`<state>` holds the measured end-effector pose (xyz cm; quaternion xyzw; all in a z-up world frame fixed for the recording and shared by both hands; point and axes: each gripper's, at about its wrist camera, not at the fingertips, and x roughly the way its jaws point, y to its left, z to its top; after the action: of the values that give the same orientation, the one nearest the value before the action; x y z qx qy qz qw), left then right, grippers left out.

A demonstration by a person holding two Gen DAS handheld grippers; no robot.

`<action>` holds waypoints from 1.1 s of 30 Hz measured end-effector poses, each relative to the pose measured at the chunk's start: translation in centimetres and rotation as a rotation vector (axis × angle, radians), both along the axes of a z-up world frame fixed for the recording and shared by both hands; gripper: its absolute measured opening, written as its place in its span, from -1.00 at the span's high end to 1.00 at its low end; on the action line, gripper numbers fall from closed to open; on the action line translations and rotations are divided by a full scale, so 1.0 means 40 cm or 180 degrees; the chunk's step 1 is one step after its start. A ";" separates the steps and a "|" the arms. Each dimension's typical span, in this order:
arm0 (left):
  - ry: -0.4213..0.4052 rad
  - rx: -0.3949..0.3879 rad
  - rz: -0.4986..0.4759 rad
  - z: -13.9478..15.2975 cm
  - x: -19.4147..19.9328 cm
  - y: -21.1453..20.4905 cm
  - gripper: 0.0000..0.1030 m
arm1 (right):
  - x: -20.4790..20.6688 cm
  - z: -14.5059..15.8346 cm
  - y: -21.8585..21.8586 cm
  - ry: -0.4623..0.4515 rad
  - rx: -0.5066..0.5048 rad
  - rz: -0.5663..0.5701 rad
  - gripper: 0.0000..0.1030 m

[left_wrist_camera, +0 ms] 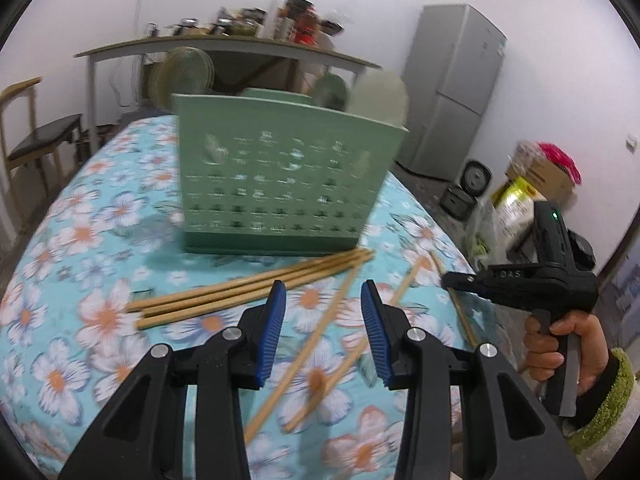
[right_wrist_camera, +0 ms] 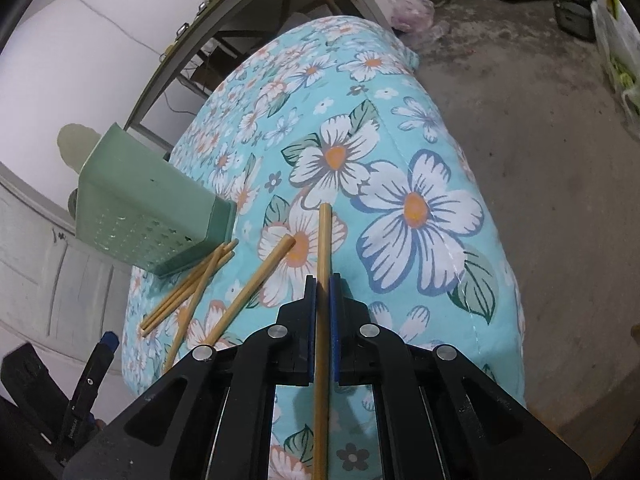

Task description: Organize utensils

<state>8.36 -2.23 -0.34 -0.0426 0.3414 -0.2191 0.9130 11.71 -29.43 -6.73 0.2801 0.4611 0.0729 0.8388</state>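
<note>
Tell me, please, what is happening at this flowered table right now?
A person with a handheld gripper in each hand is sorting wooden chopsticks. The right gripper is shut on one wooden chopstick. The left gripper hangs open above the loose wooden chopsticks lying on the blue floral tablecloth, in front of the green perforated plastic utensil holder.

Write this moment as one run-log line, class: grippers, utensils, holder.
left gripper: open, above loose chopsticks | right gripper: shut on one chopstick | green holder: upright on floral tablecloth
</note>
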 end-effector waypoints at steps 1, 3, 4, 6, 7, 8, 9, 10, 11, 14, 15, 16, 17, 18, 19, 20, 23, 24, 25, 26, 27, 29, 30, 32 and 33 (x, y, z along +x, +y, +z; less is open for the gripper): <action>0.0024 0.0043 -0.0071 -0.001 0.006 -0.019 0.27 | -0.001 -0.003 -0.001 -0.0009 0.0005 0.0012 0.91; 0.0100 0.0132 -0.0244 -0.003 0.022 -0.062 0.27 | 0.000 -0.005 -0.001 -0.0018 0.0037 0.0022 0.91; 0.0131 0.0159 -0.0310 -0.006 0.027 -0.077 0.27 | -0.001 -0.007 -0.003 -0.0030 0.0055 0.0036 0.91; 0.0237 0.0314 -0.0504 -0.017 0.046 -0.128 0.27 | -0.002 -0.010 -0.010 -0.0049 0.0100 0.0052 0.91; 0.0255 0.0385 -0.0557 -0.023 0.051 -0.147 0.27 | -0.004 -0.013 -0.015 -0.0059 0.0134 0.0058 0.91; 0.0273 0.0468 -0.0629 -0.030 0.058 -0.170 0.27 | -0.005 -0.016 -0.020 -0.0065 0.0171 0.0059 0.91; 0.0296 0.0543 -0.0703 -0.037 0.065 -0.194 0.27 | -0.009 -0.018 -0.025 -0.0077 0.0197 0.0066 0.91; 0.0314 0.0586 -0.0745 -0.041 0.071 -0.211 0.27 | -0.011 -0.021 -0.028 -0.0091 0.0222 0.0073 0.92; 0.0330 0.0628 -0.0791 -0.047 0.079 -0.225 0.27 | -0.012 -0.023 -0.031 -0.0097 0.0243 0.0073 0.92; 0.0337 0.0757 -0.0916 -0.057 0.105 -0.278 0.27 | -0.016 -0.028 -0.039 -0.0130 0.0308 0.0087 0.92; 0.0335 0.0802 -0.0957 -0.061 0.115 -0.296 0.27 | -0.017 -0.030 -0.042 -0.0136 0.0333 0.0090 0.92; 0.0326 0.0841 -0.0979 -0.061 0.122 -0.310 0.27 | -0.019 -0.032 -0.047 -0.0140 0.0351 0.0096 0.92; 0.0314 0.0885 -0.1008 -0.062 0.131 -0.325 0.27 | -0.020 -0.033 -0.050 -0.0145 0.0375 0.0100 0.92; 0.0313 0.0903 -0.1030 -0.065 0.137 -0.335 0.27 | -0.020 -0.035 -0.052 -0.0146 0.0395 0.0100 0.92; 0.0337 0.0938 -0.1082 -0.069 0.149 -0.351 0.27 | -0.021 -0.036 -0.055 -0.0152 0.0408 0.0106 0.92; 0.0358 0.0966 -0.1107 -0.073 0.159 -0.359 0.27 | -0.021 -0.035 -0.053 -0.0156 0.0410 0.0110 0.92; 0.0429 0.1034 -0.1178 -0.087 0.185 -0.386 0.27 | -0.021 -0.036 -0.054 -0.0166 0.0417 0.0123 0.92; 0.0463 0.1061 -0.1202 -0.094 0.193 -0.394 0.27 | -0.022 -0.036 -0.056 -0.0168 0.0424 0.0129 0.92; 0.0496 0.1077 -0.1220 -0.100 0.199 -0.399 0.28 | -0.021 -0.037 -0.057 -0.0169 0.0436 0.0132 0.92; 0.0528 0.1095 -0.1229 -0.105 0.205 -0.404 0.29 | -0.020 -0.038 -0.058 -0.0170 0.0441 0.0136 0.92; 0.0541 0.1114 -0.1229 -0.108 0.211 -0.408 0.33 | -0.021 -0.038 -0.059 -0.0173 0.0438 0.0145 0.92; 0.0543 0.1150 -0.1239 -0.113 0.218 -0.417 0.38 | -0.023 -0.037 -0.060 -0.0174 0.0434 0.0157 0.92; 0.0550 0.1165 -0.1234 -0.114 0.223 -0.423 0.41 | -0.023 -0.037 -0.060 -0.0173 0.0435 0.0159 0.92; 0.0576 0.1179 -0.1213 -0.118 0.233 -0.433 0.48 | -0.023 -0.037 -0.061 -0.0171 0.0435 0.0164 0.92; 0.0565 0.1205 -0.1208 -0.120 0.234 -0.437 0.53 | -0.023 -0.037 -0.061 -0.0172 0.0430 0.0165 0.92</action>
<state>17.74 -19.72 -5.12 0.1743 0.4567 -0.3138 0.8139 10.79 -31.86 -8.19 0.3219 0.4395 0.1331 0.8280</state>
